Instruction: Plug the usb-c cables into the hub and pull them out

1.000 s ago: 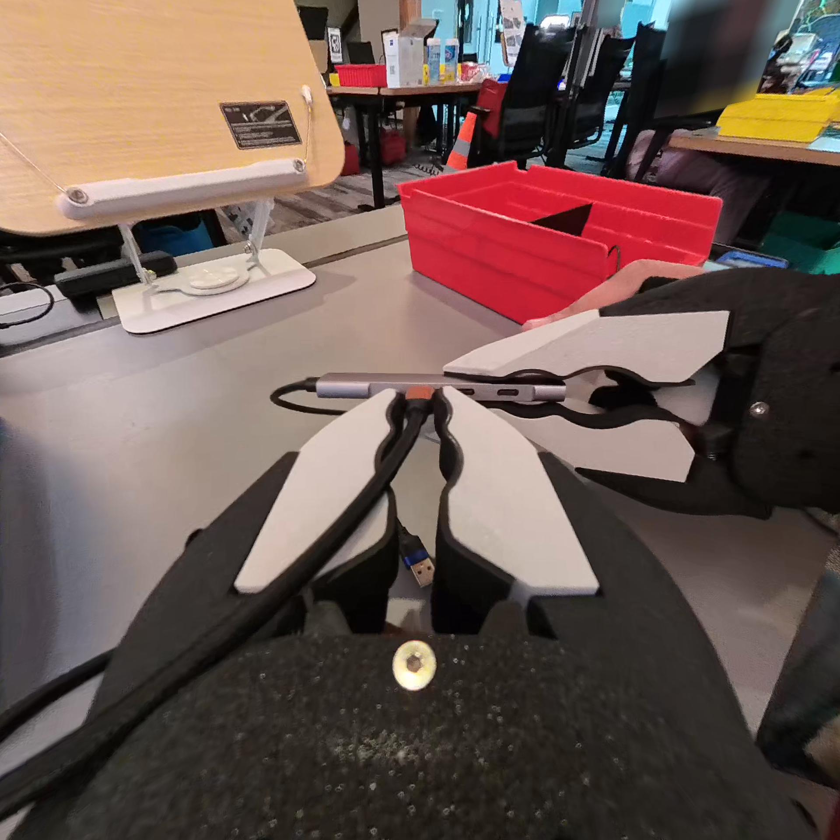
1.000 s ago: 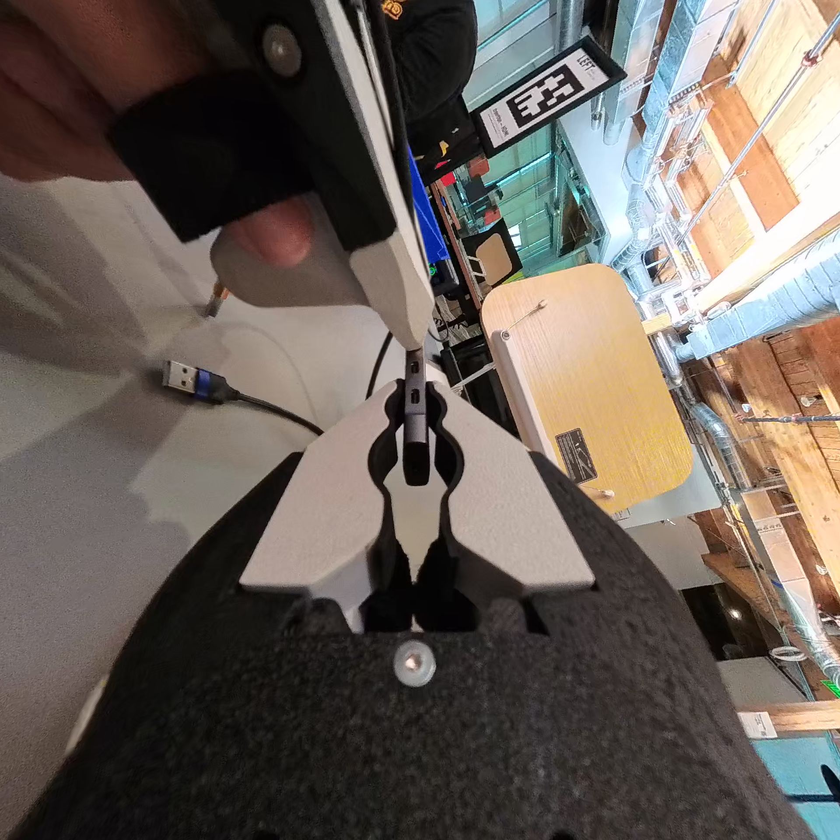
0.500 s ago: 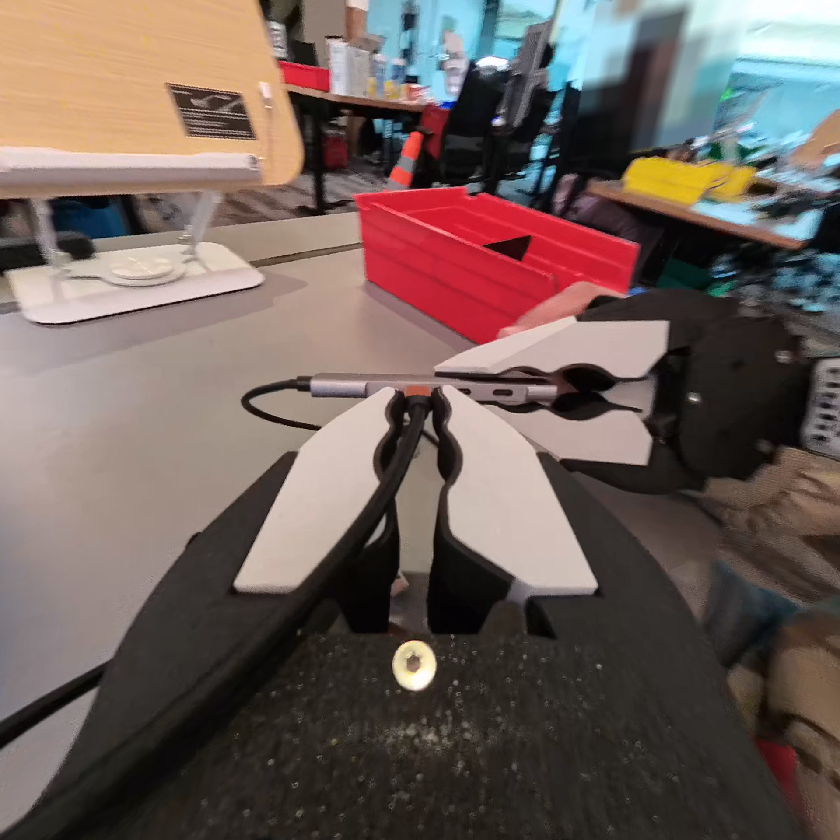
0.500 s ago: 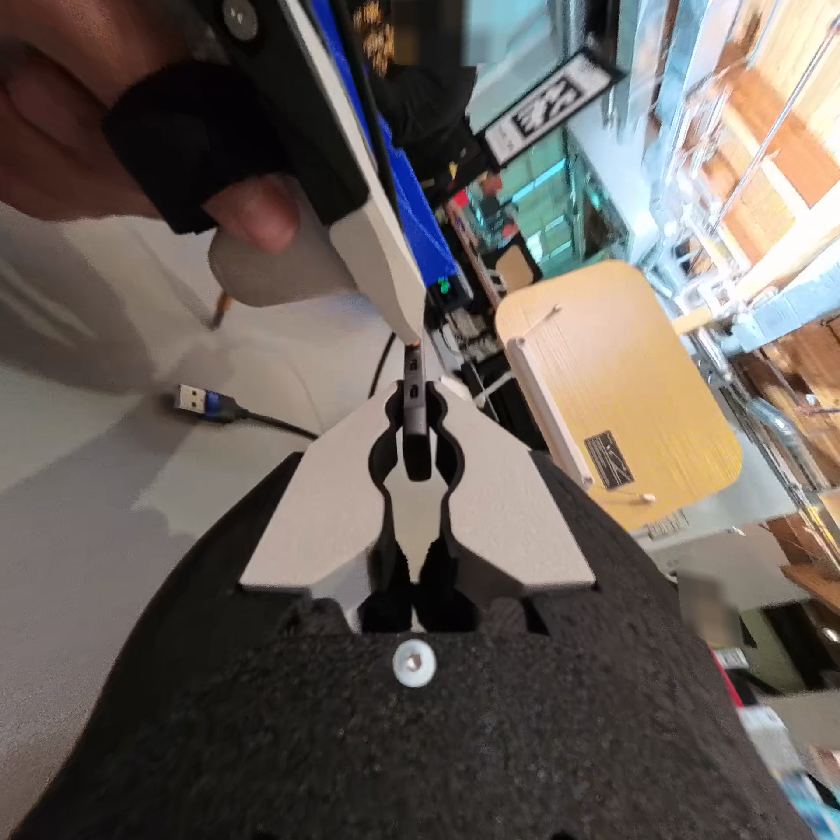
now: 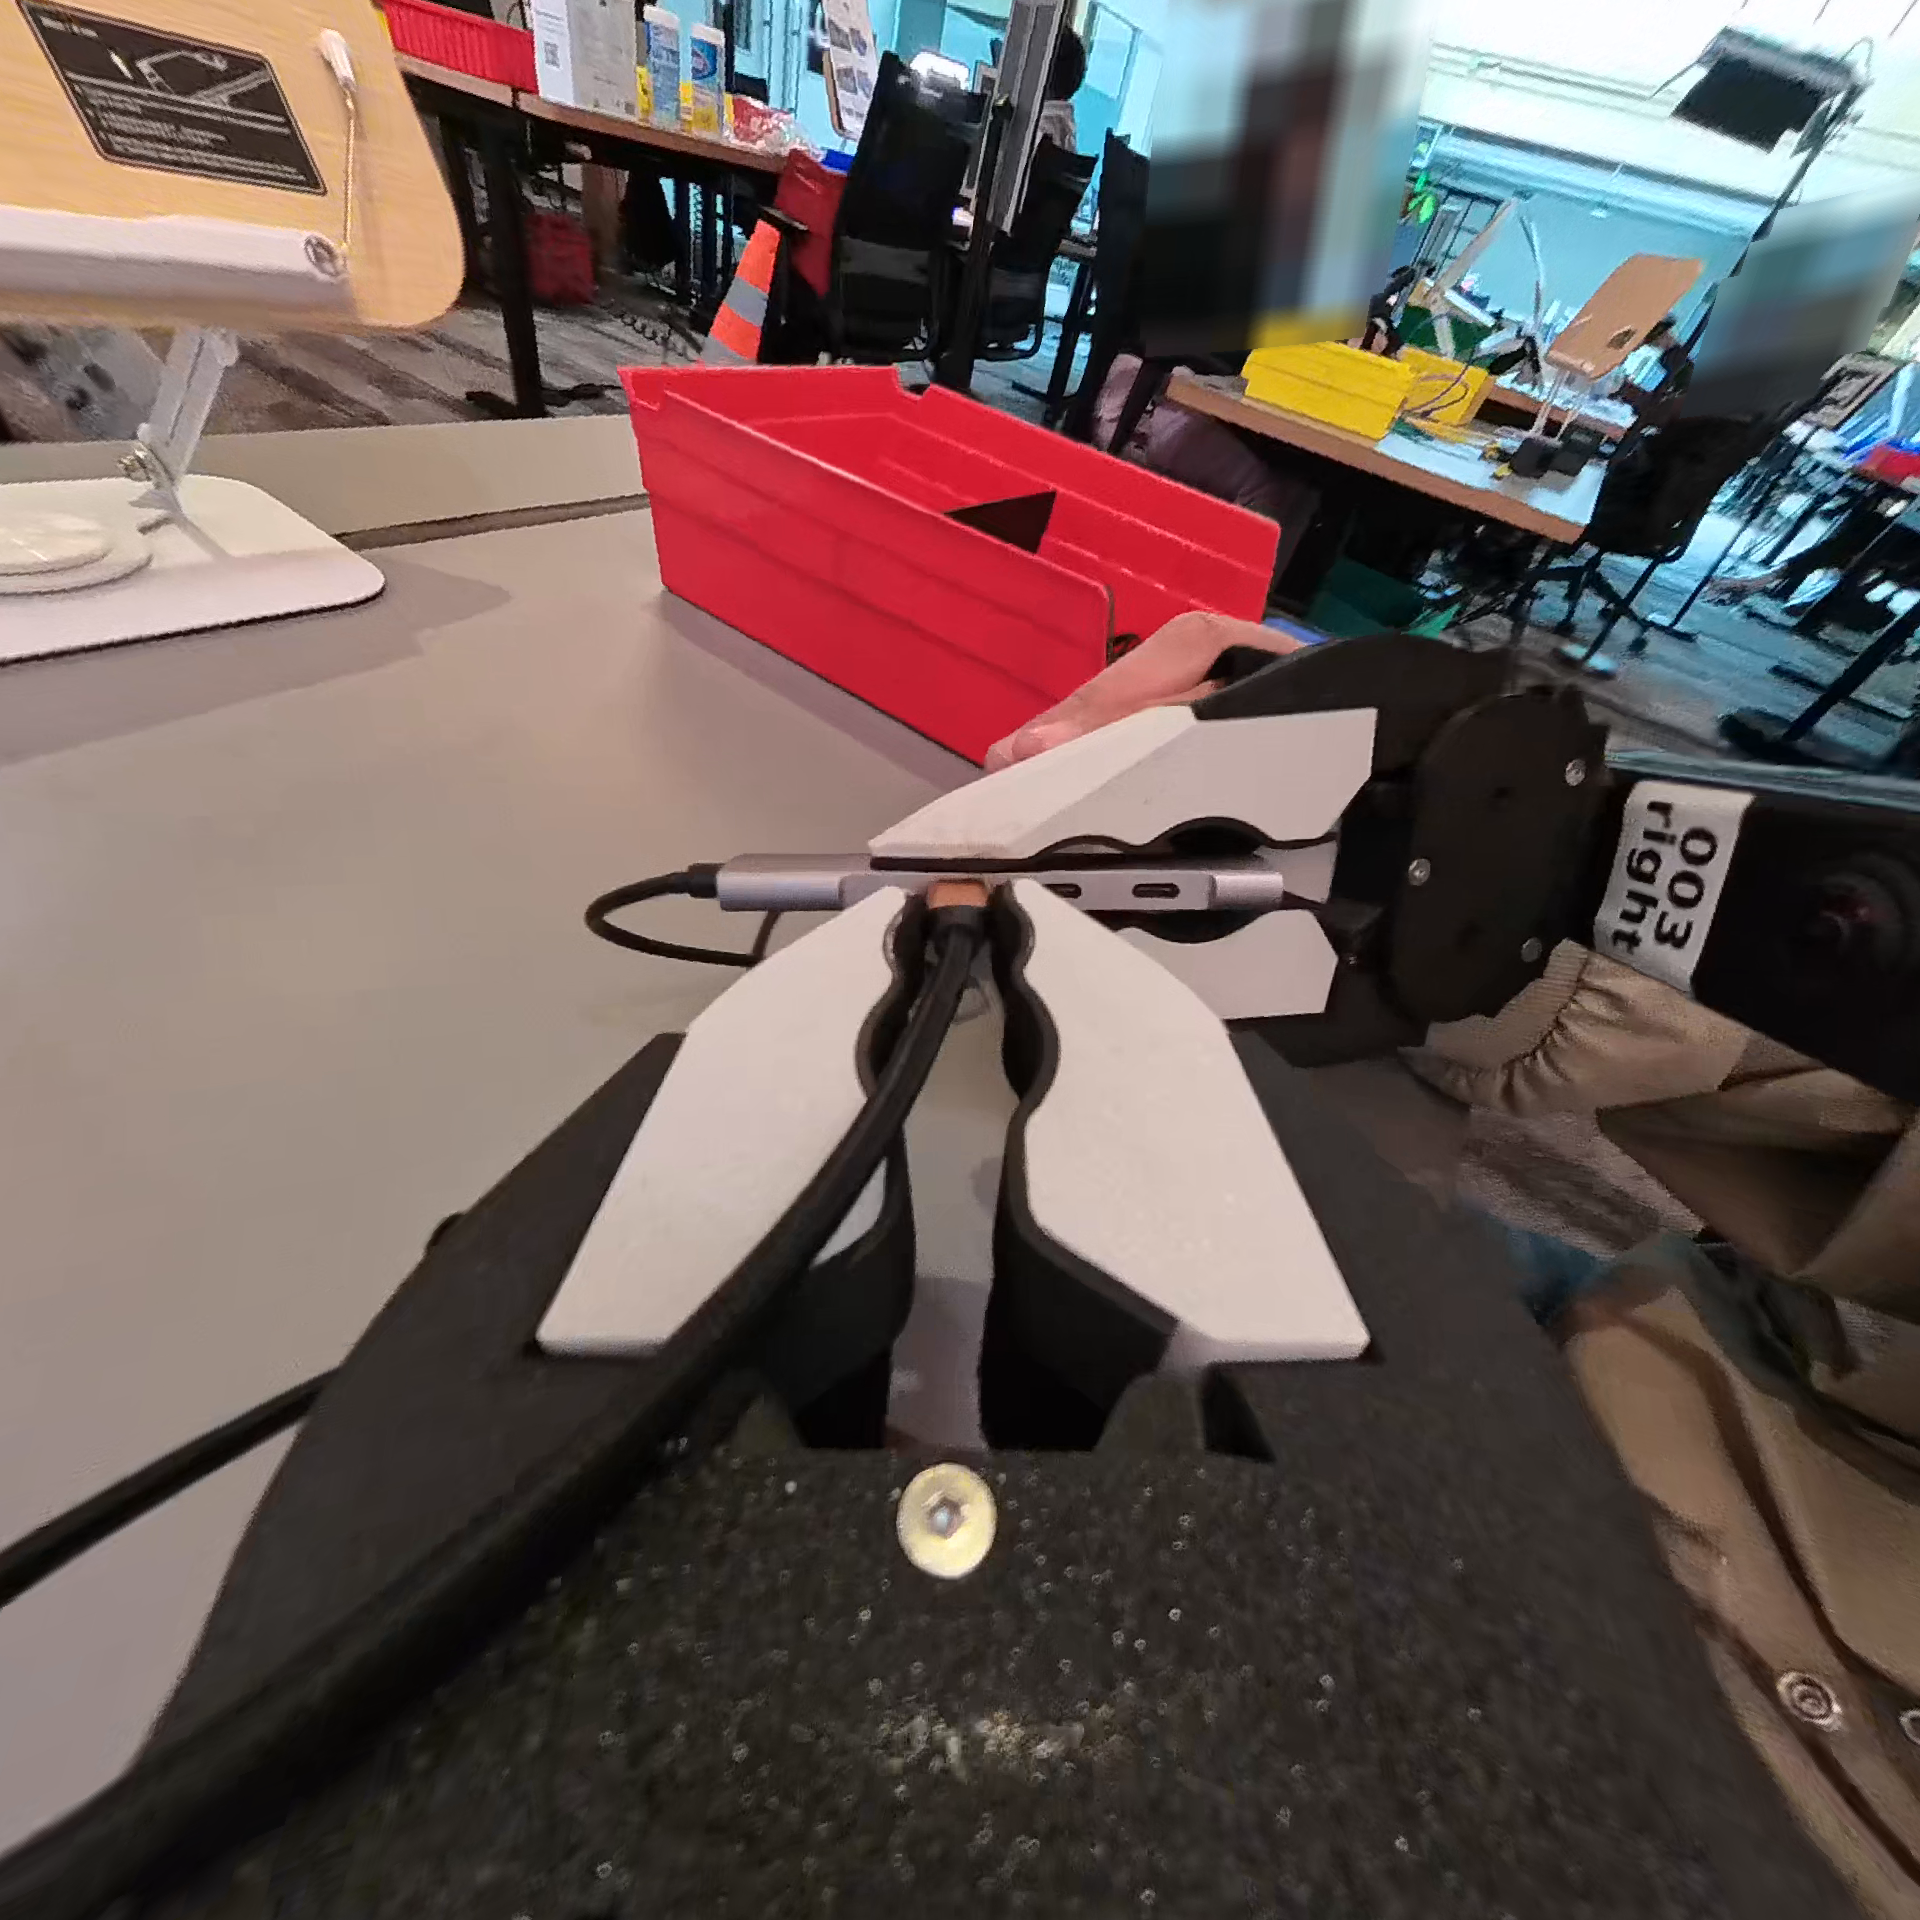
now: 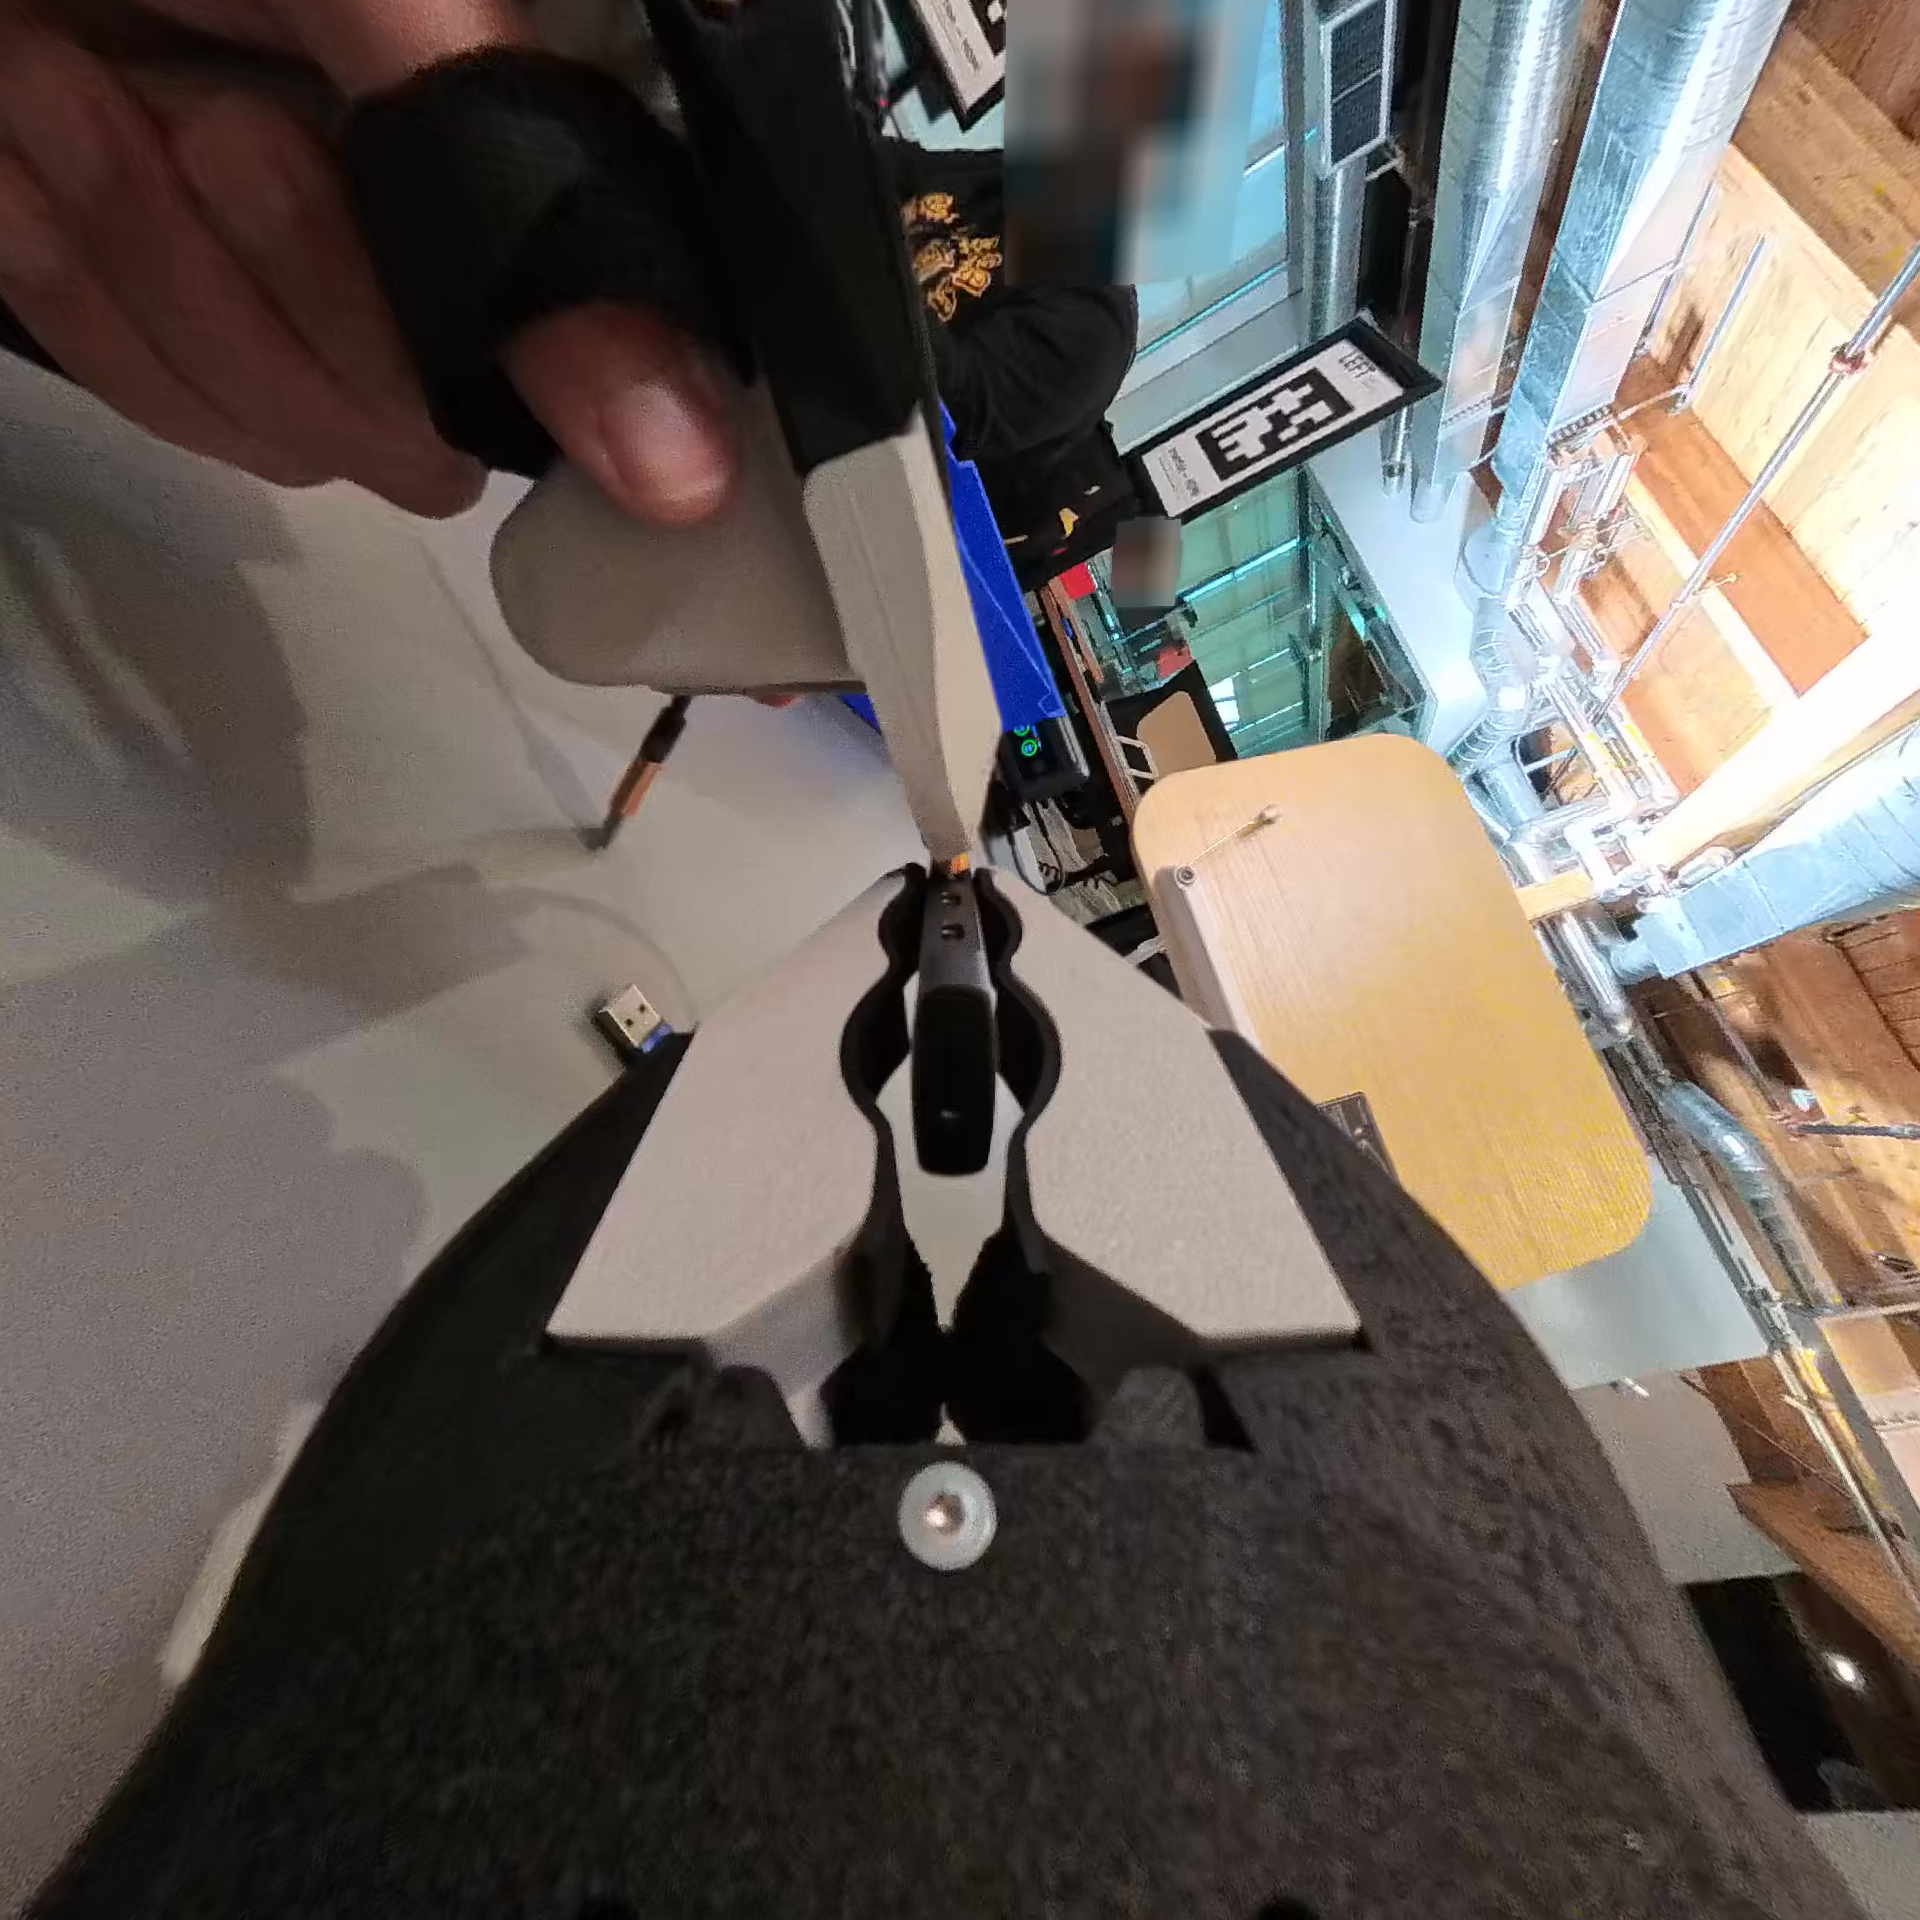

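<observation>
Since the earlier frame, the hub (image 5: 997,888), clamped in the right gripper (image 5: 1049,883) above the table's (image 5: 312,935) middle, is drawn nearer, while the orange-tipped cable (image 5: 940,997) pinched by the left gripper (image 5: 956,914) meets its port, apparently seated.

A white label (image 5: 1662,894) with black print sits on the right gripper (image 5: 906,878), at the right of the left wrist view. Upper left, a black printed plate (image 5: 171,104) is fixed to a wooden board (image 5: 400,218). In the right wrist view, a black-and-white marker sign (image 6: 1278,421) with small lettering hangs upper centre, and yellow print (image 6: 951,260) marks a black shirt (image 6: 1039,338).
</observation>
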The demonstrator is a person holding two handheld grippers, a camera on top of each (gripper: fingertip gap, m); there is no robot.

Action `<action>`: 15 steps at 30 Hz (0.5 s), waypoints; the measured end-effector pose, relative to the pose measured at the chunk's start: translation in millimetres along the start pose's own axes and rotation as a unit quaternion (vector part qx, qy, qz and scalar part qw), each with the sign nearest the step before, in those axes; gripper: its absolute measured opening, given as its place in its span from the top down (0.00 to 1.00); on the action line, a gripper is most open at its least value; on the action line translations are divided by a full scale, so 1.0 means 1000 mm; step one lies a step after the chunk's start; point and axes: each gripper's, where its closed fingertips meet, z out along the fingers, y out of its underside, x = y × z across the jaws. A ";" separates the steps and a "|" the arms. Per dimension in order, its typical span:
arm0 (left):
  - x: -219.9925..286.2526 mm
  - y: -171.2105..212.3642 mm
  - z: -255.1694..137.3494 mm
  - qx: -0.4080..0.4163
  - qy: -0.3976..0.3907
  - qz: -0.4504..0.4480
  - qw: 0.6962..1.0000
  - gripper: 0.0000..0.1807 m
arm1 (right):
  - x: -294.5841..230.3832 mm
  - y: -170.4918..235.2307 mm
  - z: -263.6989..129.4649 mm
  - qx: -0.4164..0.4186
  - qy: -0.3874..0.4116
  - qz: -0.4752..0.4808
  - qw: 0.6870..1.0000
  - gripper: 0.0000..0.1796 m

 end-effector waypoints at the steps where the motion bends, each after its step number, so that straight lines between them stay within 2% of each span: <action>1: 0.000 -0.001 -0.001 -0.002 -0.007 0.012 1.000 0.93 | 0.001 -0.001 0.000 0.003 0.003 -0.007 1.000 0.95; 3: 0.001 -0.004 -0.003 -0.001 -0.018 0.037 0.999 0.93 | 0.003 -0.003 0.000 0.009 0.010 -0.015 1.000 0.95; 10: 0.007 -0.019 -0.016 0.033 -0.035 0.039 0.998 0.93 | 0.013 -0.018 -0.004 0.020 0.038 -0.009 0.999 0.95; 11: -0.002 -0.035 -0.029 0.082 -0.056 0.027 0.995 0.93 | 0.017 -0.008 -0.003 -0.012 0.049 -0.007 0.999 0.95; 12: -0.015 -0.054 -0.049 0.125 -0.074 0.006 0.989 0.93 | 0.021 0.019 -0.004 -0.066 0.052 0.000 0.996 0.95; 14: -0.030 -0.069 -0.075 0.149 -0.069 -0.021 0.986 0.93 | 0.049 0.048 -0.015 -0.090 0.085 0.076 0.989 0.95; 15: -0.030 -0.062 -0.071 0.134 -0.064 -0.024 0.989 0.93 | 0.067 0.027 -0.017 -0.057 0.100 0.145 0.983 0.95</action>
